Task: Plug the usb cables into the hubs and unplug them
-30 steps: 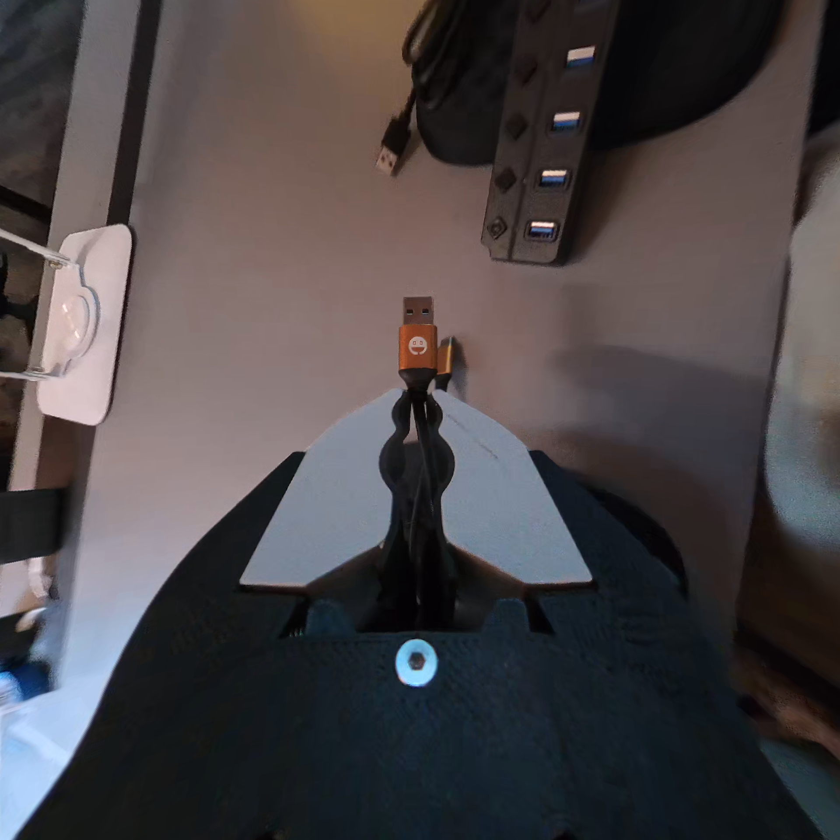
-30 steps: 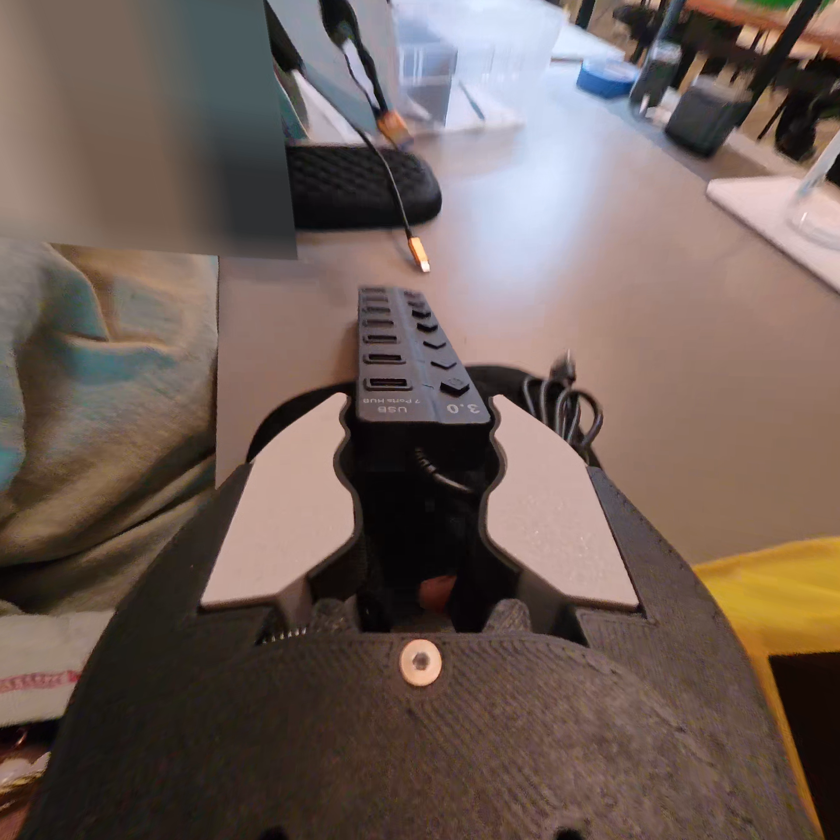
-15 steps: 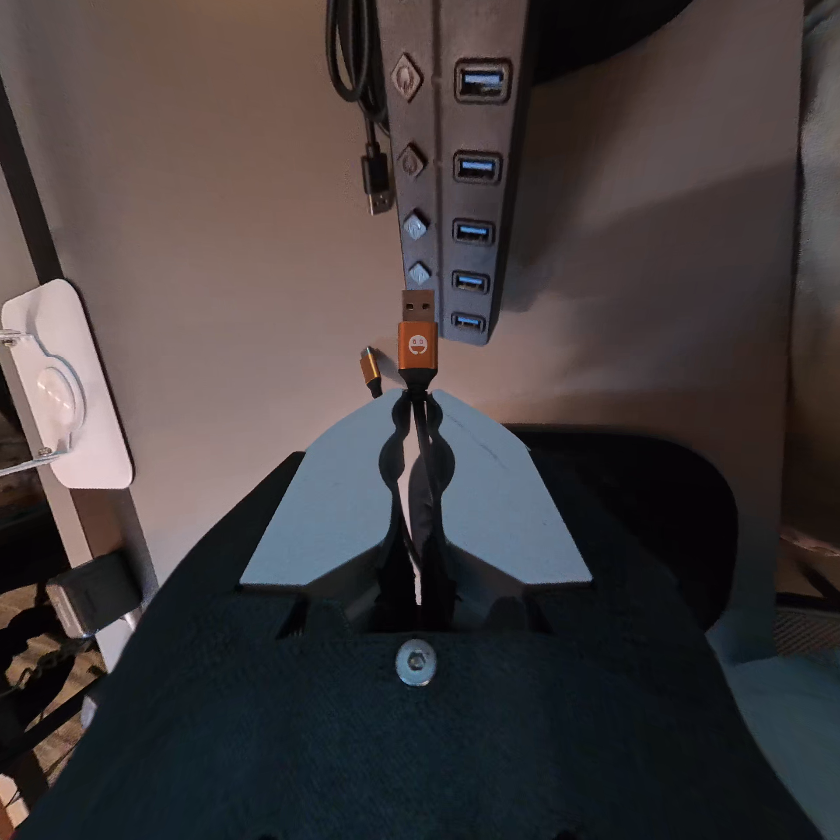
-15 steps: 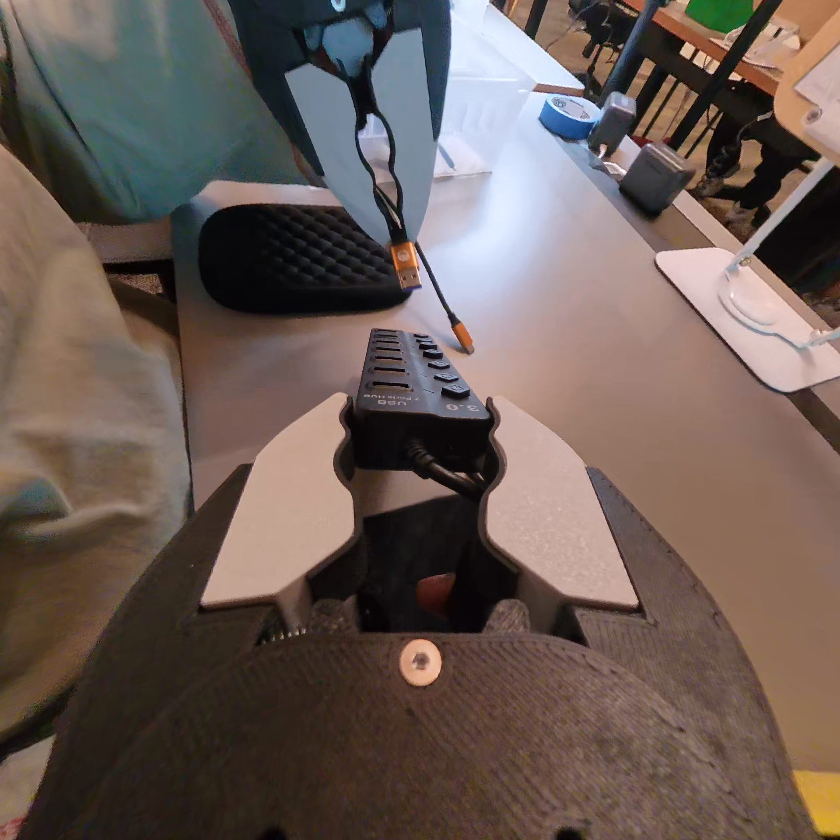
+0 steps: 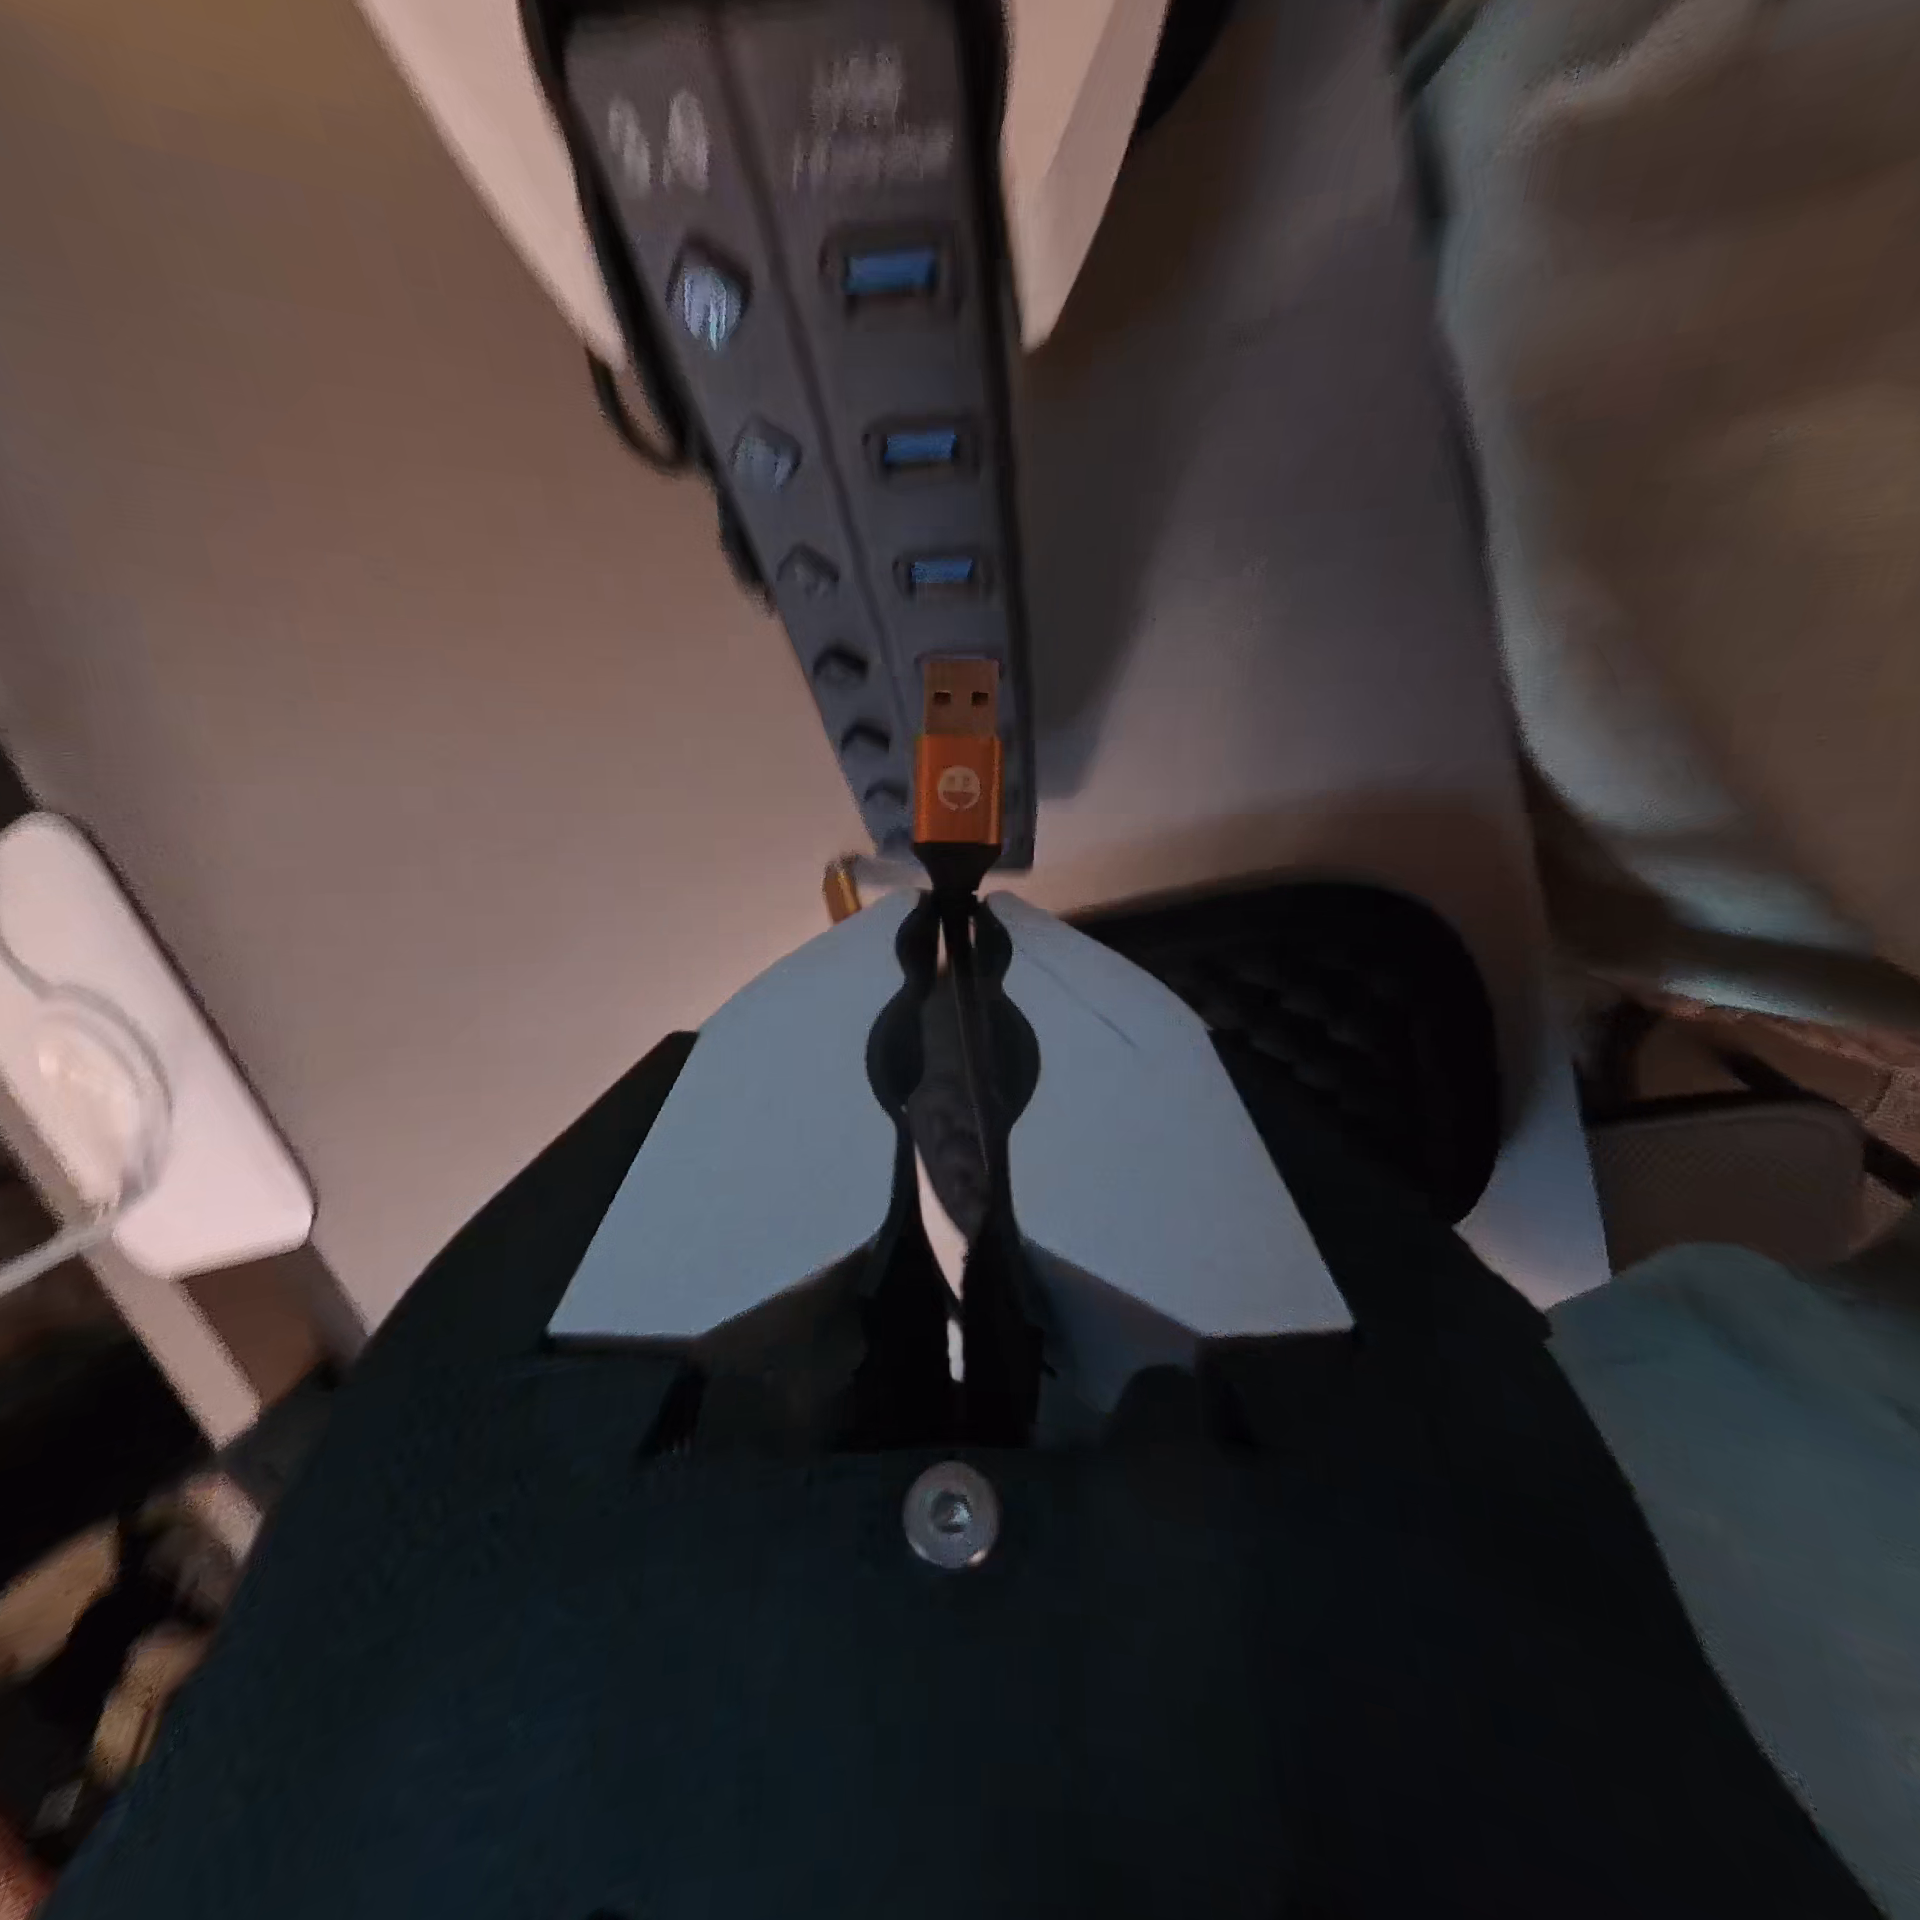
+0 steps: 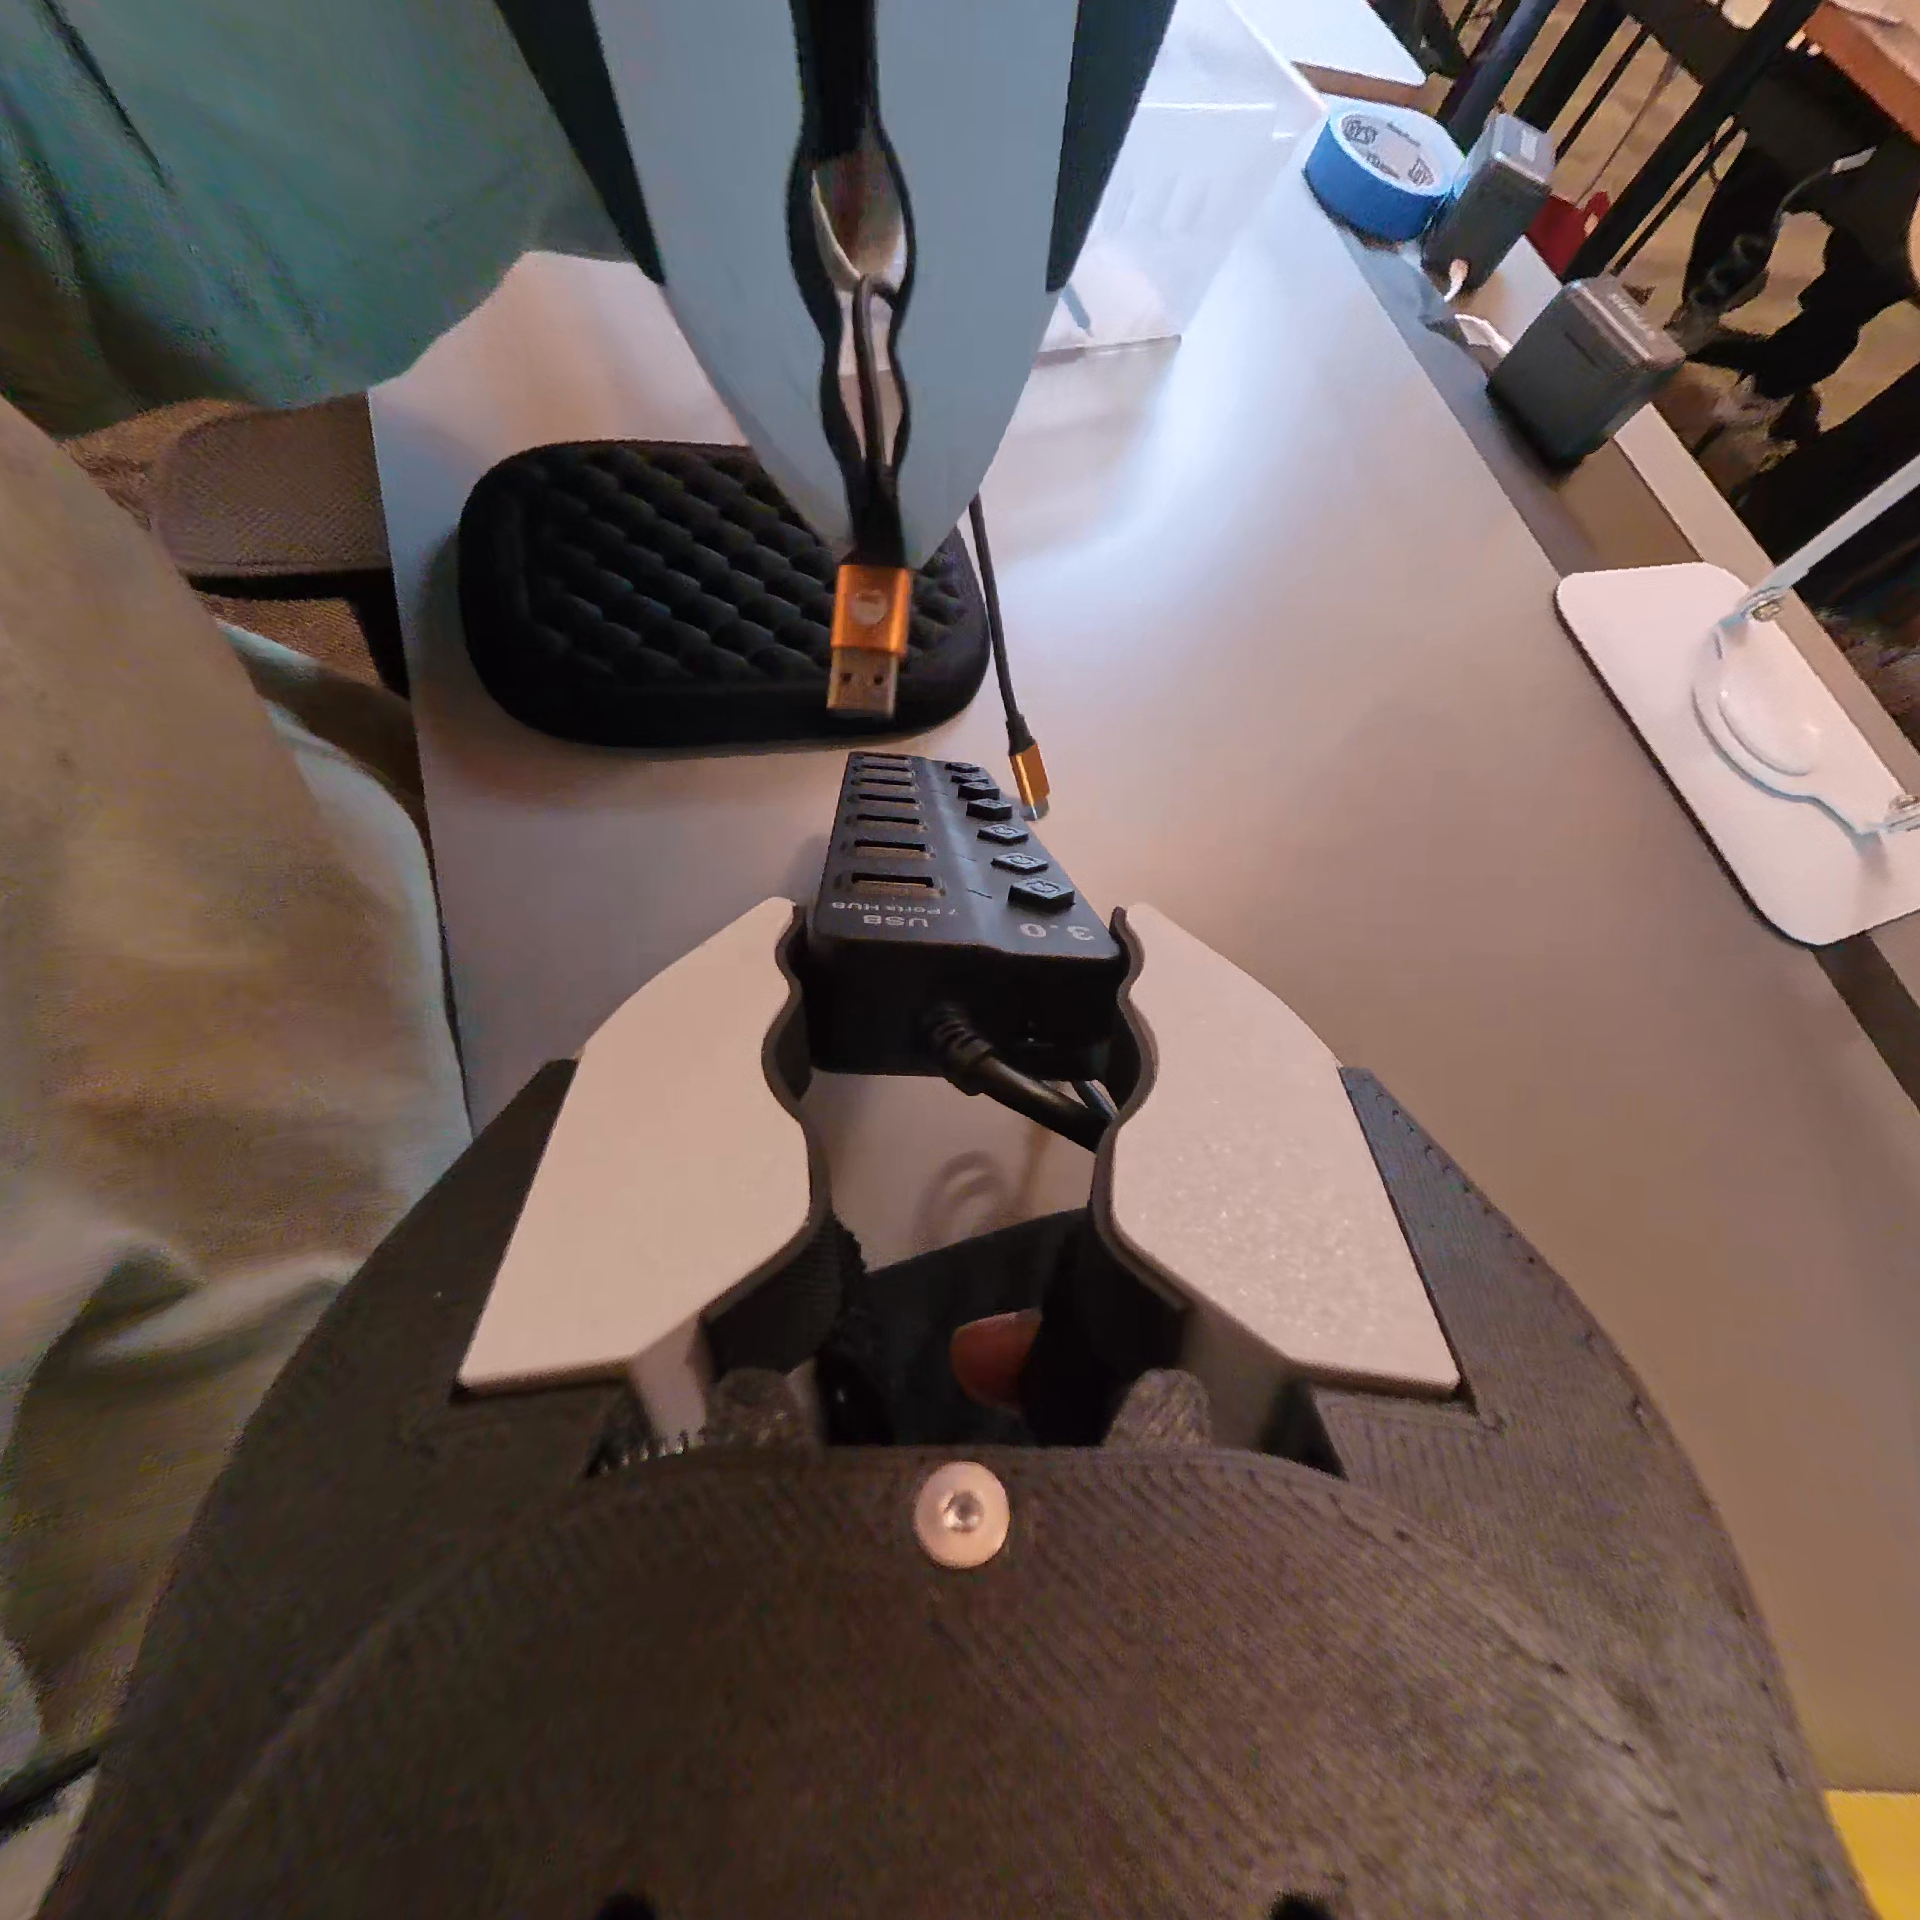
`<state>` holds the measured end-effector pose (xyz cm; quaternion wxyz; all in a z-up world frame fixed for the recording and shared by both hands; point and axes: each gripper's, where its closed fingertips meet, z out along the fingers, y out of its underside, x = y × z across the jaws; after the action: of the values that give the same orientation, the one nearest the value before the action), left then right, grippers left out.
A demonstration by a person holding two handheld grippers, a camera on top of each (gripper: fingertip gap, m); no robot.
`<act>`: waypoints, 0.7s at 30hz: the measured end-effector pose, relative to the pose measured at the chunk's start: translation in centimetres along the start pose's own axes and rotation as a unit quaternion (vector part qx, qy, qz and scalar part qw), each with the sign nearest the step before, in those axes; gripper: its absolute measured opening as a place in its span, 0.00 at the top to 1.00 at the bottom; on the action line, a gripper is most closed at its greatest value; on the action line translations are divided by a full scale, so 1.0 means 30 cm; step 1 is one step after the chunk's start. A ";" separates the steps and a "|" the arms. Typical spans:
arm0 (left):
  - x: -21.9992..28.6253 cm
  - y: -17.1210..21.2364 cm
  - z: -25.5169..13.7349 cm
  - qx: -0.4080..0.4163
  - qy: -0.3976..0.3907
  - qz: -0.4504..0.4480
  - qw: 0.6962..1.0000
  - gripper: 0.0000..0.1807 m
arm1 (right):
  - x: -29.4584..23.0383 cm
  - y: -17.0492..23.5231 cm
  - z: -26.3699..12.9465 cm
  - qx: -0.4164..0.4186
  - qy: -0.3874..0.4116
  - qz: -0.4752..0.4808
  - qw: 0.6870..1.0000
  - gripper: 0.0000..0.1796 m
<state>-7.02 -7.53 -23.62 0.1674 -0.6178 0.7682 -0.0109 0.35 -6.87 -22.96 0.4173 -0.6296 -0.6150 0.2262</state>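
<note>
Right wrist view — right tongs (image 6: 956,977) closed on the near end of a black USB hub (image 6: 935,883), one grey finger (image 6: 665,1122) on each side; the hub's own black lead (image 6: 1023,1086) leaves that end between the fingers. Hub lies lengthwise on the grey surface (image 6: 1299,831), ports and buttons facing up.

Left tongs (image 6: 868,520) — come in from above, pinched shut on a black USB cable (image 6: 868,416), its orange plug (image 6: 868,634) pointing down at the hub's far end, close above it but not touching. Second orange plug (image 6: 1034,774) of the same cable rests on the surface just beside the hub's far right corner.

Other items: black quilted pad (image 6: 644,592) at the left edge of the surface, beyond the hub and behind the hanging plug. White base plate with a clear fitting (image 6: 1745,727) at the right edge. Blue tape roll (image 6: 1371,166) and two dark grey boxes (image 6: 1579,364) toward the far right edge. Pale and teal cloth (image 6: 187,935) off the left edge. Dark furniture legs (image 6: 1714,125) beyond the surface.

Left wrist view — blurred; the orange plug (image 5: 958,758) stands straight out of the shut left tongs (image 5: 956,894), overlapping the hub (image 5: 894,468) along its row of blue ports.
</note>
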 end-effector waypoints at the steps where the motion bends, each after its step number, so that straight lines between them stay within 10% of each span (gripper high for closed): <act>1: 0.005 -0.032 -0.014 0.040 0.012 0.006 0.999 0.96 | 0.001 -0.006 0.000 0.003 -0.006 0.008 1.000 0.69; 12: 0.008 -0.132 -0.226 0.466 0.093 -0.050 0.879 0.97 | 0.037 -0.039 -0.025 0.034 -0.012 0.049 0.998 0.69; 21: -0.071 -0.014 -0.063 0.237 -0.007 -0.129 0.963 0.96 | 0.029 -0.022 -0.042 0.048 0.003 0.013 0.999 0.69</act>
<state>-6.76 -5.96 -21.22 0.3119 -0.6539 0.6565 -0.2101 1.09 -6.41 -21.55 0.4463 -0.6177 -0.5934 0.2592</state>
